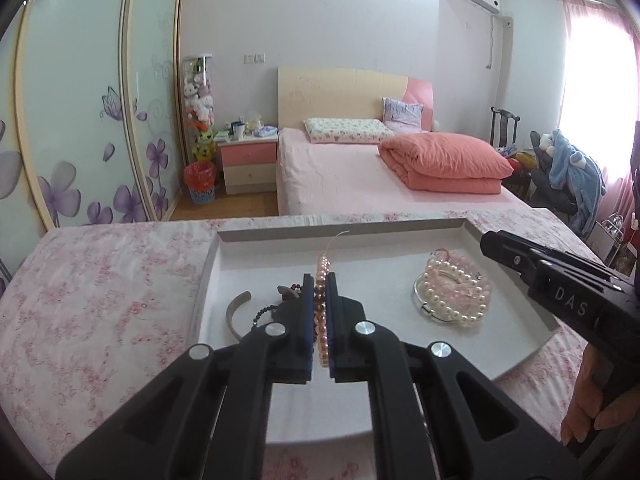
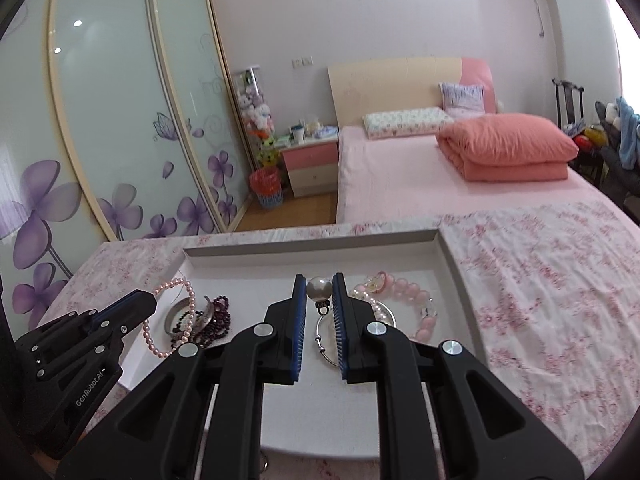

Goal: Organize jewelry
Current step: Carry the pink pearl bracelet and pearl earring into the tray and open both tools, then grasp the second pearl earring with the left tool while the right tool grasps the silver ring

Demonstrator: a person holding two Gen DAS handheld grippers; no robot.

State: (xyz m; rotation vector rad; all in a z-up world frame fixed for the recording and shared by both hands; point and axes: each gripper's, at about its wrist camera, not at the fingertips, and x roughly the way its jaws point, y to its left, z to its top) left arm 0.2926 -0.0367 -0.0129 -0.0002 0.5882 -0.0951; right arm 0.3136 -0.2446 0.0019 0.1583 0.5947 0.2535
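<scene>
1. Presently, both tools carry jewelry over the white tray (image 1: 224,264). The left gripper (image 1: 320,280) is clamped on a pink pearl strand (image 1: 322,272), which hangs in a loop below the pads in the right wrist view.
2. The right gripper (image 2: 319,286) is closed almost fully on a large pearl pendant (image 2: 318,289); its silver bangle (image 2: 326,340) dangles beneath.
3. Step in hand, as judged: transport of two pieces toward a place in the tray. The next move probably calls for lowering each piece onto bare tray floor, then parting the jaws without dragging neighbours.
4. Already lying in the tray: a silver cuff (image 1: 236,312) and dark bead strings (image 2: 216,316) on the left, a heap of pink and white bead bracelets (image 1: 452,292) on the right.
5. Surface: the tray rests on a pink floral cloth (image 1: 100,292).
6. Room: a bedroom, with a pink bed (image 1: 340,184), a folded coral quilt (image 1: 444,160), a nightstand (image 1: 248,160) and a flower-printed sliding wardrobe (image 1: 80,120).
</scene>
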